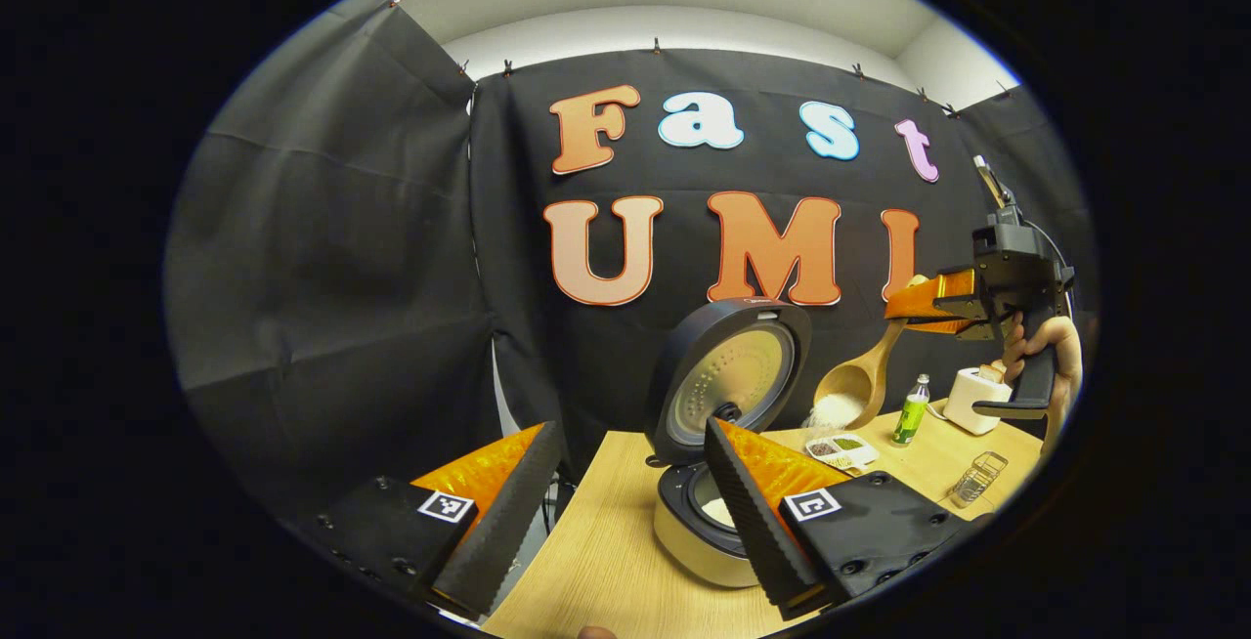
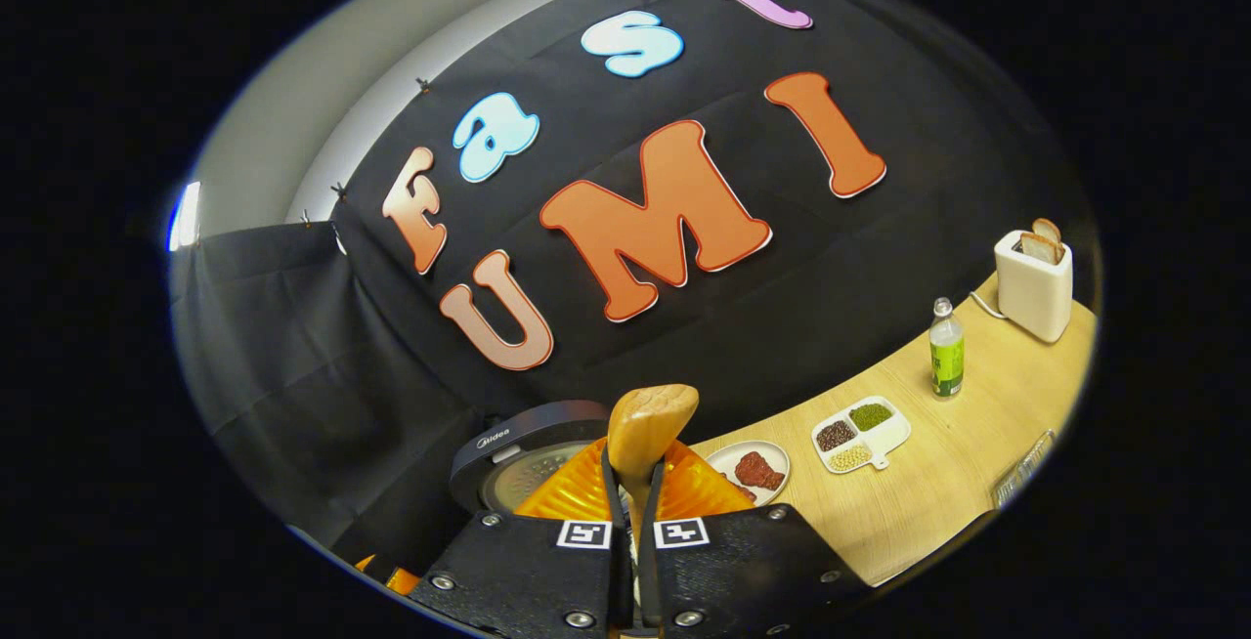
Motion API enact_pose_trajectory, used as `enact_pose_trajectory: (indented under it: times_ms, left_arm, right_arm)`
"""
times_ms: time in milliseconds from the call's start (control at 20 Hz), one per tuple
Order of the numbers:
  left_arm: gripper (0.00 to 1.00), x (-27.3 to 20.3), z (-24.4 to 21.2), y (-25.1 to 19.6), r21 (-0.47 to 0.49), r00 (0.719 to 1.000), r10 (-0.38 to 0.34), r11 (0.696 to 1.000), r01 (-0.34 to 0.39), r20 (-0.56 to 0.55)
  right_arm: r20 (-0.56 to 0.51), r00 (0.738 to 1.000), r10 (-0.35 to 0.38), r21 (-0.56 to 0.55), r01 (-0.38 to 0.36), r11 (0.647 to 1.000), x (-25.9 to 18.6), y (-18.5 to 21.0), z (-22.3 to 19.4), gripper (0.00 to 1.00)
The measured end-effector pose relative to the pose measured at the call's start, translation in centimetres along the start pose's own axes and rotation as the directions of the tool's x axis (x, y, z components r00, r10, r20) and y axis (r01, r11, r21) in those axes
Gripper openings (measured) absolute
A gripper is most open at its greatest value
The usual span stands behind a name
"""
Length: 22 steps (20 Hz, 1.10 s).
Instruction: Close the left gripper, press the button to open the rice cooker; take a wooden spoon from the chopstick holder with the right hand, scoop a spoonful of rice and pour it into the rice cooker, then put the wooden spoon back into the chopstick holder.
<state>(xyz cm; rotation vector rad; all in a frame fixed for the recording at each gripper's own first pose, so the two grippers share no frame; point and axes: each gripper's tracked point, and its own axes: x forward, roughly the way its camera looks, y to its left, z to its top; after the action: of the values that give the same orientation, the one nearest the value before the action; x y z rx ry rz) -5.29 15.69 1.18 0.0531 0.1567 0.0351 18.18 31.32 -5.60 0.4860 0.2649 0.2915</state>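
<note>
Wooden spoon (image 1: 860, 380) in right hand-held gripper (image 1: 914, 305) — tilted above open rice cooker (image 1: 699, 512); left hand-held gripper (image 1: 625, 512) wide.

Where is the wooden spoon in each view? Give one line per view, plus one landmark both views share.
Left gripper view: the wooden spoon is right of centre, hanging bowl-down from the right gripper, spilling rice.
Right gripper view: its handle stands bottom centre, clamped between the fingers.
Shared landmark: the green bottle beside the white toaster.

Tilted wooden spoon (image 1: 860, 380) (spilling rice) above open rice cooker (image 1: 718, 483)
</note>
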Motion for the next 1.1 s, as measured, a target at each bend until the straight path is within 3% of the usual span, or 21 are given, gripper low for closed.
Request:
enact_pose_trajectory:
  times_ms: [250, 650, 900, 1100]
  left_arm:
    - [0.97, 0.1, -0.3, 0.3, -0.003, 1.0, 0.003, 1.0, -0.003, -0.004]
    - [0.99, 0.2, -0.9, 0.6, -0.003, 1.0, 0.008, 1.0, -0.008, -0.007]
    - [0.97, 0.2, -1.1, 1.1, -0.012, 1.0, 0.011, 1.0, -0.011, -0.006]
    - [0.97, 0.3, -1.4, 1.0, -0.018, 1.0, 0.004, 1.0, -0.005, -0.011]
  right_arm:
    - [0.061, 0.998, -0.009, -0.163, 0.019, 0.986, -0.5, 1.0, 0.7, 0.01]
    - [0.045, 0.997, 0.058, -0.336, -0.039, 0.941, -0.8, 4.3, -0.6, 0.02]
    - [0.031, 0.997, 0.074, -0.455, -0.052, 0.889, -0.8, 5.0, -2.0, 0.02]
    - [0.036, 0.991, 0.127, -0.555, -0.086, 0.828, -0.8, 6.2, -2.5, 0.02]
